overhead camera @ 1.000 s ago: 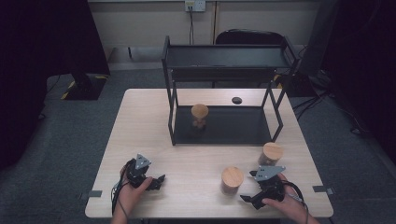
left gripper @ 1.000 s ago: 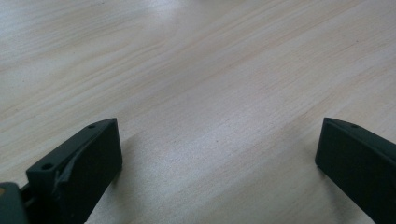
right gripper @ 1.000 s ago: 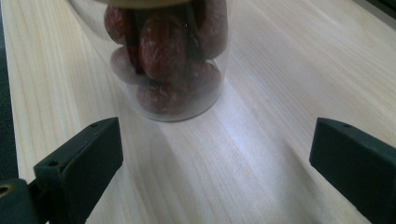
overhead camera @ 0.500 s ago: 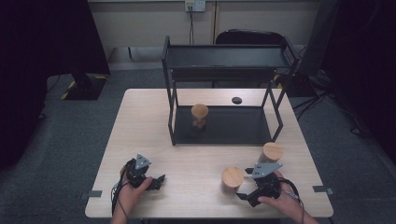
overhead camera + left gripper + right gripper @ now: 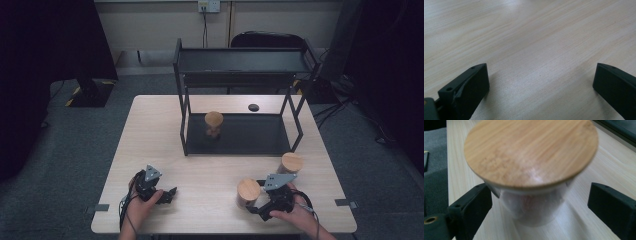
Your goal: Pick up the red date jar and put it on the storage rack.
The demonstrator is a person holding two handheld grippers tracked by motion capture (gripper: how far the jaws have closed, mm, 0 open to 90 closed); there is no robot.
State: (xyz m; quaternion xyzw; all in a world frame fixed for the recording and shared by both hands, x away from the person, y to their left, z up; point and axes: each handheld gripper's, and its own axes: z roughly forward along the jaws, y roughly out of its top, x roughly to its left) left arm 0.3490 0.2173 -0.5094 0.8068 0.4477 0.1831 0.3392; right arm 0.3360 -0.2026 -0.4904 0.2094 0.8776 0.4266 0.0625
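Each hand carried a black tool with two jaws. The left tongs [image 5: 172, 192], at the lower left of the high view, bore a grey three-cornered plate on top, dotted with small dark holes, and a black cable trailed from them toward the bottom edge. The right tongs [image 5: 254, 210], at the lower right, wore the same grey plate, with a black cable looping beside the hand. In the left gripper view the jaws were thick, matte black blocks with slanted tips; the left-hand one had two small screw holes, and a brass-coloured fitting sat at the bottom left corner. The right gripper view showed like blocks and a brass-ringed screw hole at lower left. No sleeves covered the forearms.
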